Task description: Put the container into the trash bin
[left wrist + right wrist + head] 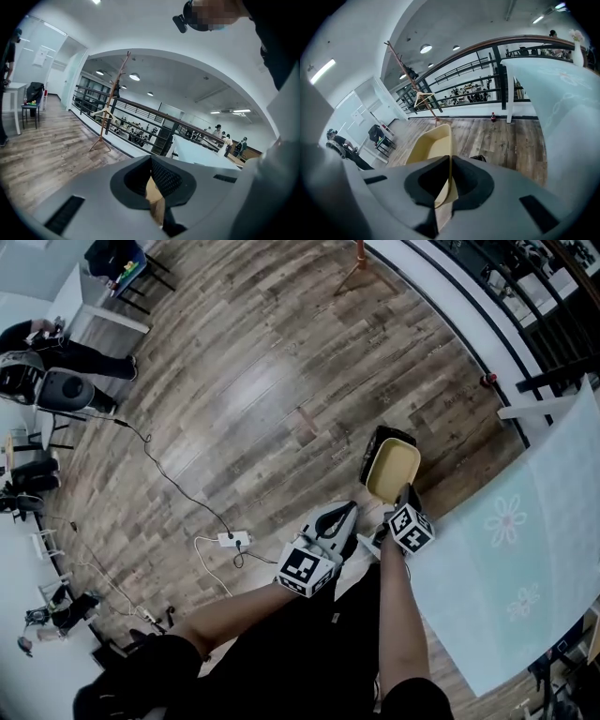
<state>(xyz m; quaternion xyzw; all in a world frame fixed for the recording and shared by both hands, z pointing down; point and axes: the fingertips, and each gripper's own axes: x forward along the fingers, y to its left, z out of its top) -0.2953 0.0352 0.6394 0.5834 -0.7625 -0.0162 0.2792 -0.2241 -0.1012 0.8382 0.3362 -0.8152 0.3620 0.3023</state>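
Note:
A shallow yellow container (394, 470) hangs tilted over a black trash bin (376, 442) on the wooden floor. My right gripper (406, 493) is shut on the container's near rim. In the right gripper view the container (429, 145) stretches away from the right gripper (450, 161), its thin wall pinched between the pads, and a bit of the black trash bin (478, 158) shows just past the jaws. My left gripper (343, 513) hovers beside it to the left, jaws closed. In the left gripper view the left gripper (151, 164) has a tan sliver low between its pads; I cannot identify it.
A pale table (525, 549) with a flower pattern runs along the right. A power strip (231, 539) with cables lies on the floor to the left. A wooden coat stand (112, 108) and a railing (501, 75) stand further off. People sit at the far left.

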